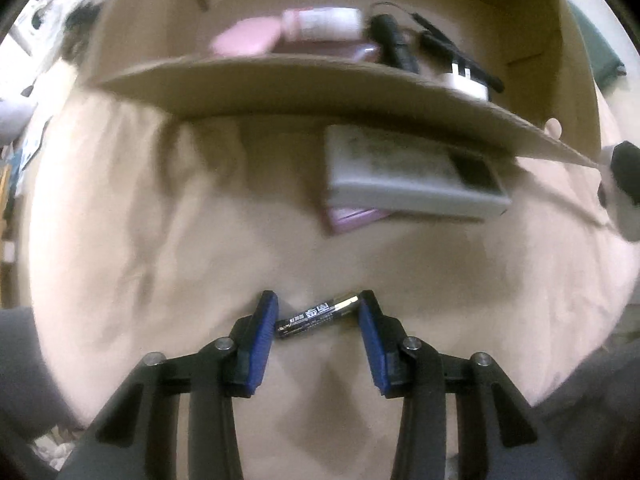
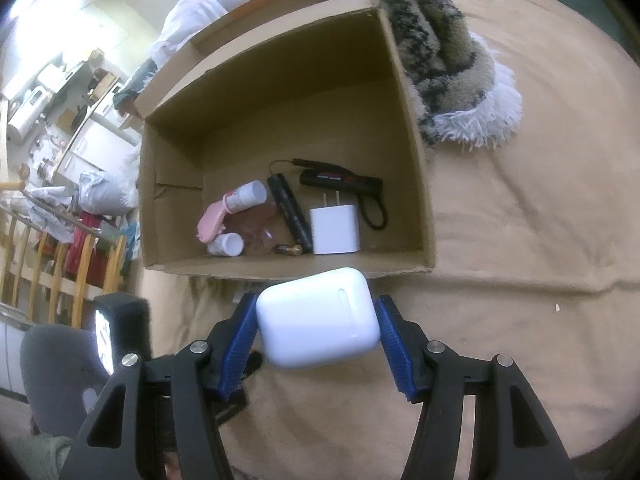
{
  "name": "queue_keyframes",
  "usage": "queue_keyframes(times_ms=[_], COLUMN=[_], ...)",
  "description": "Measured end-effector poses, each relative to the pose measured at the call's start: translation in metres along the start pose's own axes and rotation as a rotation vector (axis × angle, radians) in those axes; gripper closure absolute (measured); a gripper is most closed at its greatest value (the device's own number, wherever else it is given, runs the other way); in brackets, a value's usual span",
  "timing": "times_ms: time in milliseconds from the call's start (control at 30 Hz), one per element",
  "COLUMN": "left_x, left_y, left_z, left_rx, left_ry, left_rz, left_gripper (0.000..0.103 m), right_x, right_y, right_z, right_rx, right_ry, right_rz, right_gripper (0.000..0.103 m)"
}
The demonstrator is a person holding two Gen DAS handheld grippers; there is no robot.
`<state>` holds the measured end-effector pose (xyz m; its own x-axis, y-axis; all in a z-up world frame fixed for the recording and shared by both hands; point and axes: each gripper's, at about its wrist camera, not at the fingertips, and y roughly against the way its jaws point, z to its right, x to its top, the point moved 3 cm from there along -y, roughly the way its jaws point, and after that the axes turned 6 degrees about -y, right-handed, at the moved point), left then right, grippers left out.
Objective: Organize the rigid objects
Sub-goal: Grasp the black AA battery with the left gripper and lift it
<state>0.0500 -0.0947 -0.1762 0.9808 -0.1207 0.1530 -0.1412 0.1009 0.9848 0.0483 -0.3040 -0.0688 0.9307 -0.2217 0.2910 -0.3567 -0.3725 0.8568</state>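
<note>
Blue-padded left gripper point(image 1: 318, 318) clamps a black battery point(image 1: 316, 316) end to end above the tan blanket point(image 1: 160, 220), near the cardboard box point(image 1: 280, 84). The right gripper point(image 2: 318, 320) grips a white earbud case point(image 2: 318, 316) just before the box's near wall, with a white charger point(image 2: 335, 229) and black flashlight point(image 2: 289, 210) lying inside.

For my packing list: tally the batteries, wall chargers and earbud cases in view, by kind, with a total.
Batteries: 2 (held battery in the left gripper; boxed battery in the cardboard box)
Wall chargers: 1 (charger, in the box)
Earbud cases: 1 (earbud case in the right gripper)
Total: 4
</note>
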Motion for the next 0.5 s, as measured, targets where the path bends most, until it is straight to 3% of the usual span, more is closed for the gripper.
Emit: queue_keyframes(times_ms=[267,400,433,500], left_x=[-0.001,0.006,0.025,0.030], left_y=[0.023,0.050,0.057,0.074], left_z=[-0.043,-0.048,-0.043,-0.043], left_rx=[0.028,0.053,0.059,0.070], left_ry=[0.105,0.115,0.111,0.104], left_rz=[0.031,0.100,0.118,0.157], left_gripper=[0.065,0.065,0.065,0.065], right_x=[-0.006,-0.009,-0.010,-0.009], right_y=[-0.005,-0.006,-0.006,-0.003], right_z=[-0.005,-0.009,-0.011,-0.014], right_rx=[-0.021,-0.031,-0.031,-0.027], right_ry=[0.034,0.063,0.069,0.082], right_rz=[-0.016,-0.015,-0.012,0.000], right_gripper=[0.040,0.040,0.040,0.040])
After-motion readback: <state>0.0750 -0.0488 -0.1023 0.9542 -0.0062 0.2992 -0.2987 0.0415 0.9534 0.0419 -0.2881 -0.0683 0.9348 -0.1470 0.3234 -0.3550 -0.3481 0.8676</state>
